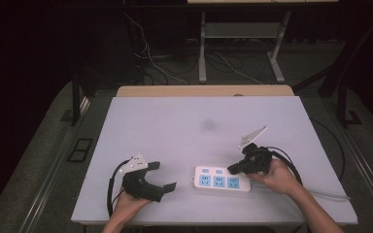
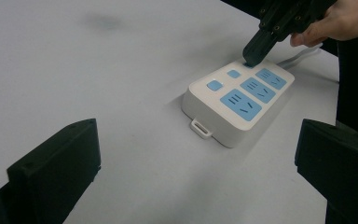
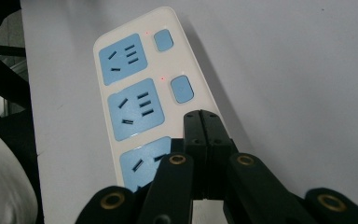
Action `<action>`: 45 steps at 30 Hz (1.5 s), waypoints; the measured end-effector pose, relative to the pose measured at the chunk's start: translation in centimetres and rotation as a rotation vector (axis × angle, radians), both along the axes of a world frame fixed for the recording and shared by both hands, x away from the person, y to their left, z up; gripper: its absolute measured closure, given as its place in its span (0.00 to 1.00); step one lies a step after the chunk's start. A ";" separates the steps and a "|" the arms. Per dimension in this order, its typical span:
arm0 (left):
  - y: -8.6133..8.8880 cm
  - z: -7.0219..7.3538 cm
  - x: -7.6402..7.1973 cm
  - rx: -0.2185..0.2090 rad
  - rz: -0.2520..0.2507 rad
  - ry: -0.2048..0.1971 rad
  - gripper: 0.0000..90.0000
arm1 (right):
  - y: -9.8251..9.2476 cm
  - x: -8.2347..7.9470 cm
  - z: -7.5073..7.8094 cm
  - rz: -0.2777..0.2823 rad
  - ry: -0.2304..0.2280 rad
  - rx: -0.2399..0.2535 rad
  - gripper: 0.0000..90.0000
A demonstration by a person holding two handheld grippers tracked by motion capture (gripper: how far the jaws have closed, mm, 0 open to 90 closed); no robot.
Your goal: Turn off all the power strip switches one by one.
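Near the worktop's (image 1: pixel 184 116) front edge, left of centre, the left gripper (image 1: pixel 162 175) rests with jaws wide apart and nothing between them, while right of centre the right gripper (image 1: pixel 234 169), jaws pressed together, touches its tip to a white power strip's (image 1: pixel 222 178) third blue switch.

The high view looks forward and down from above the person's side onto the whole white table (image 1: pixel 175 116), with floor and cables beyond. The left gripper view sits low, near the tabletop, looking across it at the power strip (image 2: pixel 237 100). The right gripper view hovers close above that power strip (image 3: pixel 135 93), looking along it. All three share the strip.
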State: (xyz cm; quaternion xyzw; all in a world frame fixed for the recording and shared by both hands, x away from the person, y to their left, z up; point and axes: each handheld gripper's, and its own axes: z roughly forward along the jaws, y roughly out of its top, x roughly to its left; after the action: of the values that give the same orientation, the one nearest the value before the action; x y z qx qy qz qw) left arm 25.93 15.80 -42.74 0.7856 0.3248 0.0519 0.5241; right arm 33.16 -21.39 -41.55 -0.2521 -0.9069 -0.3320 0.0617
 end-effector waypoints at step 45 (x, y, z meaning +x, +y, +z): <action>0.1 0.0 0.1 -0.009 0.003 -0.003 0.00 | 0.0 -0.9 0.4 0.000 -0.028 0.000 1.00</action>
State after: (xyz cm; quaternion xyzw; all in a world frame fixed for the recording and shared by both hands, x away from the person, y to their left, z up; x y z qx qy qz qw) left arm 26.05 15.95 -42.78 0.7828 0.3252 0.0524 0.5279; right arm 32.29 -21.40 -41.13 -0.2473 -0.9076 -0.3357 0.0488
